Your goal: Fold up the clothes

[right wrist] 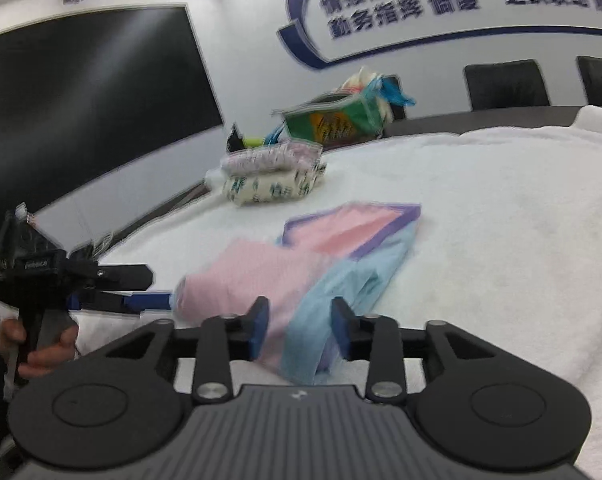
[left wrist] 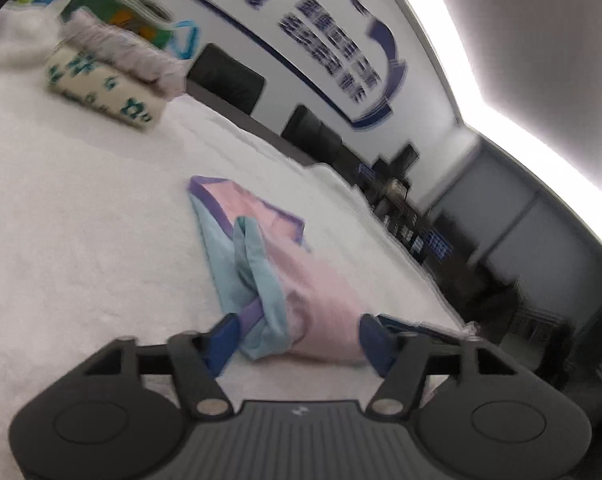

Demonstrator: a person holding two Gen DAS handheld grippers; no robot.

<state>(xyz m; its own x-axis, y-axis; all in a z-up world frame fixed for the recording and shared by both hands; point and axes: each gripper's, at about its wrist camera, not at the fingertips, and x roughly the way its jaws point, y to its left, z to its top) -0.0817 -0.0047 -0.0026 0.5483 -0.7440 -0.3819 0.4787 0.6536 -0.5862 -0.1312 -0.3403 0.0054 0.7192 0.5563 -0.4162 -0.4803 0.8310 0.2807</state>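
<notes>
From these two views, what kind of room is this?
Probably an office meeting room, not a home. Blue wall lettering beside a large dark screen, black chairs along a long table, part covered by a white blanket where the clothes lie.

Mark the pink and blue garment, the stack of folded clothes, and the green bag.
pink and blue garment (left wrist: 321,280): left wrist view, on its pink panel.
stack of folded clothes (right wrist: 269,184): right wrist view, on the bottom printed piece.
green bag (right wrist: 333,122): right wrist view, on its front face.

Soft cloth garment (left wrist: 261,264) on fluffy towel (left wrist: 81,240).
</notes>
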